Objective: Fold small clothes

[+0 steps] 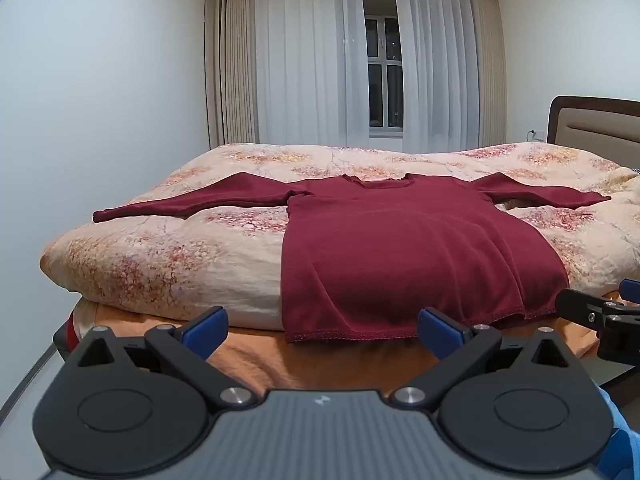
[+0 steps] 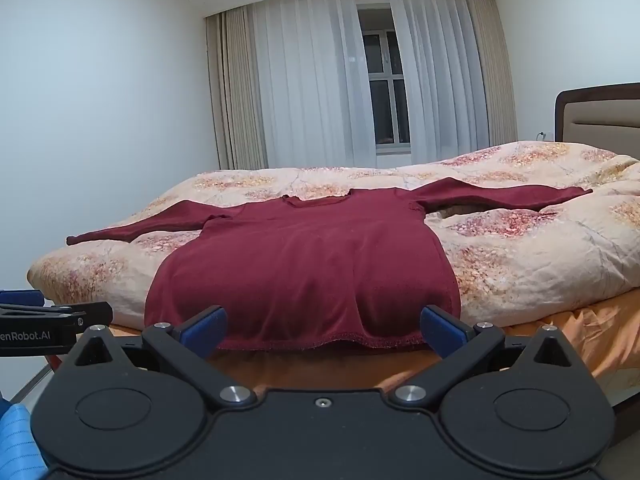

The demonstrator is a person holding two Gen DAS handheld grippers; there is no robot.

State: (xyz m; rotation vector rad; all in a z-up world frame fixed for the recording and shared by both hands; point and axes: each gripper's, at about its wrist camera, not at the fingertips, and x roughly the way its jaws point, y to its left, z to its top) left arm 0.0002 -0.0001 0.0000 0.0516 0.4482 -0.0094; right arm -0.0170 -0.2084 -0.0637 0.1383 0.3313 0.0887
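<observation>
A dark red long-sleeved top [image 1: 400, 248] lies flat on the bed, both sleeves spread out sideways, collar at the far side, hem hanging over the near edge. It also shows in the right wrist view [image 2: 308, 272]. My left gripper [image 1: 322, 330] is open and empty, just short of the hem's left part. My right gripper [image 2: 324, 330] is open and empty, just short of the hem's middle. The right gripper's fingers [image 1: 592, 312] show at the right edge of the left wrist view, and the left gripper's fingers [image 2: 60, 316] at the left edge of the right wrist view.
A flowered cream quilt [image 1: 180, 248] covers the bed, over an orange sheet [image 1: 256, 356]. A padded headboard [image 1: 596, 124] stands at the right. Curtains and a window [image 1: 384, 76] are behind the bed. A white wall is at the left.
</observation>
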